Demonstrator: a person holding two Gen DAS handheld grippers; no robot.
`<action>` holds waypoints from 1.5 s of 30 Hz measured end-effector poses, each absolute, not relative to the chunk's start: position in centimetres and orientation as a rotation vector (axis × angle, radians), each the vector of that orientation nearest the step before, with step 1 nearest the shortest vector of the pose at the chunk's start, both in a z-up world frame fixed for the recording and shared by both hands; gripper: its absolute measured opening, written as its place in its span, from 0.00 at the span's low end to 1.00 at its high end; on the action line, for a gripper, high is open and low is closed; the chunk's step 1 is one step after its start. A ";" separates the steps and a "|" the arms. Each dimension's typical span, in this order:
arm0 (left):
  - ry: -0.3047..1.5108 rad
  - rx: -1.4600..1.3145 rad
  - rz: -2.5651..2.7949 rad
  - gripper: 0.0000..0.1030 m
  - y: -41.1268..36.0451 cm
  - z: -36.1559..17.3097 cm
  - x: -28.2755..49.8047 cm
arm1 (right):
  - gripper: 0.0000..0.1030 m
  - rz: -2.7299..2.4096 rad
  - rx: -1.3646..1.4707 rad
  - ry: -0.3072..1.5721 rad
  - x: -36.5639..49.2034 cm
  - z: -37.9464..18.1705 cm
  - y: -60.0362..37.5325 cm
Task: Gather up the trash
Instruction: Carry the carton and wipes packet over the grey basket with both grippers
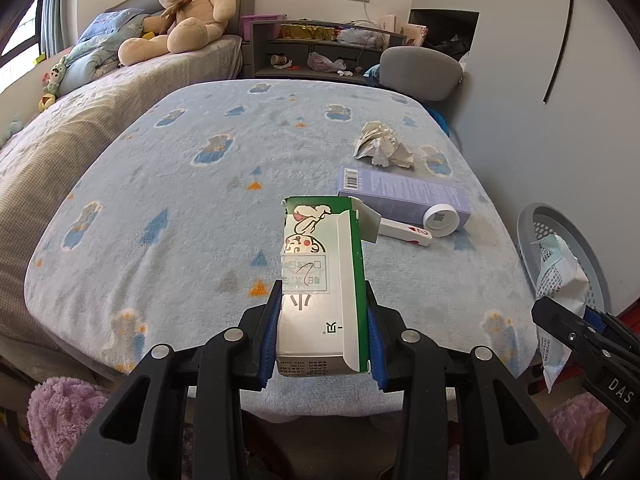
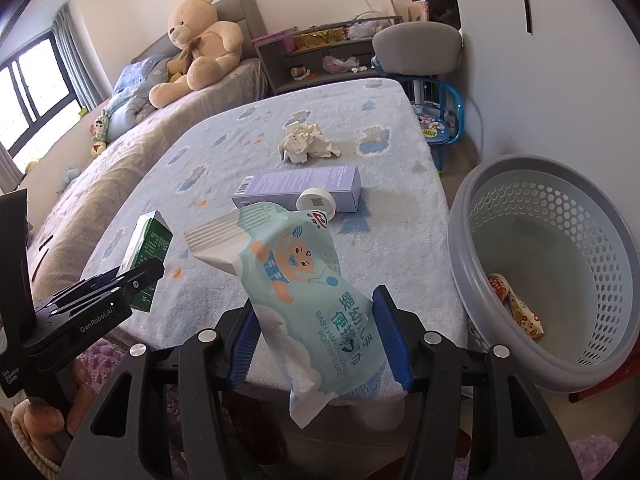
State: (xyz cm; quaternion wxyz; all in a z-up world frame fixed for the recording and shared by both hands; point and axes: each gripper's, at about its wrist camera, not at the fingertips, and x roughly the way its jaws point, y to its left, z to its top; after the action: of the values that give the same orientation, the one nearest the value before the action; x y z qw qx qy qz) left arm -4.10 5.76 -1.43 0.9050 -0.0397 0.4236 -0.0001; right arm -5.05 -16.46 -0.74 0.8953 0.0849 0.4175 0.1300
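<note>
My left gripper (image 1: 322,312) is shut on a green and white carton (image 1: 320,280), held above the near edge of the table; it also shows in the right wrist view (image 2: 146,256). My right gripper (image 2: 316,320) is shut on a pale blue baby-wipes pack (image 2: 296,280), held above the table's near right corner, left of the grey basket (image 2: 560,264). The pack also shows in the left wrist view (image 1: 560,280). On the table lie a crumpled paper (image 1: 382,146), a lilac box (image 1: 404,196), a white round lid (image 1: 440,218) and a small white stick (image 1: 404,232).
The table has a fluffy blue cover (image 1: 200,200). The grey basket (image 1: 560,248) stands on the floor at the right and holds a small wrapper (image 2: 516,304). A bed with a teddy bear (image 1: 184,12) lies left; a grey chair (image 1: 420,72) and shelf stand behind.
</note>
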 end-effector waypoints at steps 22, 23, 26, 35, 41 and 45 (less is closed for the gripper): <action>0.851 -0.008 -0.134 0.35 -2.7 0.7 -3.0 | 0.52 0.162 0.224 0.798 -5.9 2.3 -24.6; 0.852 -0.003 -0.141 0.35 -3.2 0.7 -2.9 | 0.52 0.155 0.229 0.798 -5.9 2.3 -25.1; 0.855 0.010 -0.163 0.35 -4.5 0.8 -2.6 | 0.52 0.135 0.241 0.797 -5.9 2.2 -26.3; 0.854 0.044 -0.240 0.35 -8.7 1.1 -1.4 | 0.52 0.064 0.264 0.796 -5.7 2.0 -29.9; 0.877 0.066 -0.300 0.35 -11.8 0.4 -0.2 | 0.52 0.013 0.274 0.793 -5.5 1.5 -32.2; 0.894 0.076 -0.342 0.35 -13.9 -0.1 0.5 | 0.52 -0.026 0.282 0.801 -5.2 0.8 -33.8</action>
State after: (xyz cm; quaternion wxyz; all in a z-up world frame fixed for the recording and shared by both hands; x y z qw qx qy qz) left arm 0.50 -13.92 -0.12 0.8869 0.0365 0.4301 -0.1644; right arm -5.23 -33.79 0.79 0.9112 0.1370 0.3884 -0.0124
